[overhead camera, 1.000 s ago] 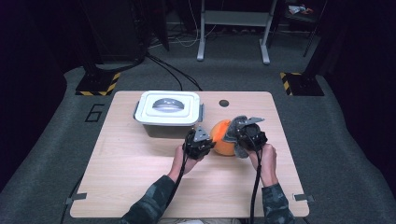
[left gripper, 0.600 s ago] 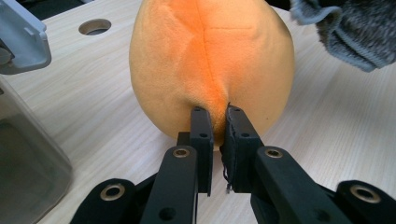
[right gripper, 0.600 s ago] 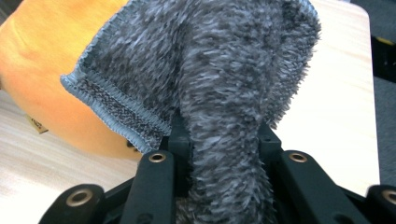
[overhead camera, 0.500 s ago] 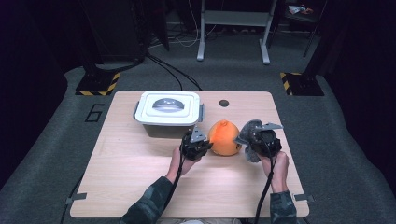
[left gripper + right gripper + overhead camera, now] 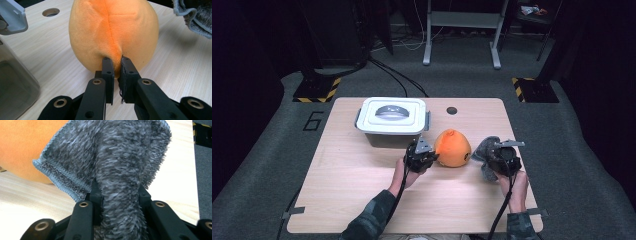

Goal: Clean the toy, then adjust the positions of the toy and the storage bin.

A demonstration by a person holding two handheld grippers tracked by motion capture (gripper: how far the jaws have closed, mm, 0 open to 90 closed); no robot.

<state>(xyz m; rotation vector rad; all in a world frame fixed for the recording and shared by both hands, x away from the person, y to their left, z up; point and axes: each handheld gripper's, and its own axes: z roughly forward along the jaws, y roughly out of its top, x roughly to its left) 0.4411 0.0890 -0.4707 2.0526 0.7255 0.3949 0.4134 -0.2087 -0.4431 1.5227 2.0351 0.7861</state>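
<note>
Since the earlier frames the right gripper (image 5: pixel 492 156) and the grey cloth (image 5: pixel 484 152) clamped in its jaws have been drawn away from the orange plush fruit (image 5: pixel 452 148) toward the right of the high view, while the left gripper (image 5: pixel 426 156) has stayed clamped on a pinch of the fruit's fabric. Counted on the table (image 5: pixel 362 195): one fruit, one cloth, one lidded box (image 5: pixel 392 120), two grippers. The fruit, fuzzy, rounded and seamed down its middle, sits at frame centre, just right of the box.
</note>
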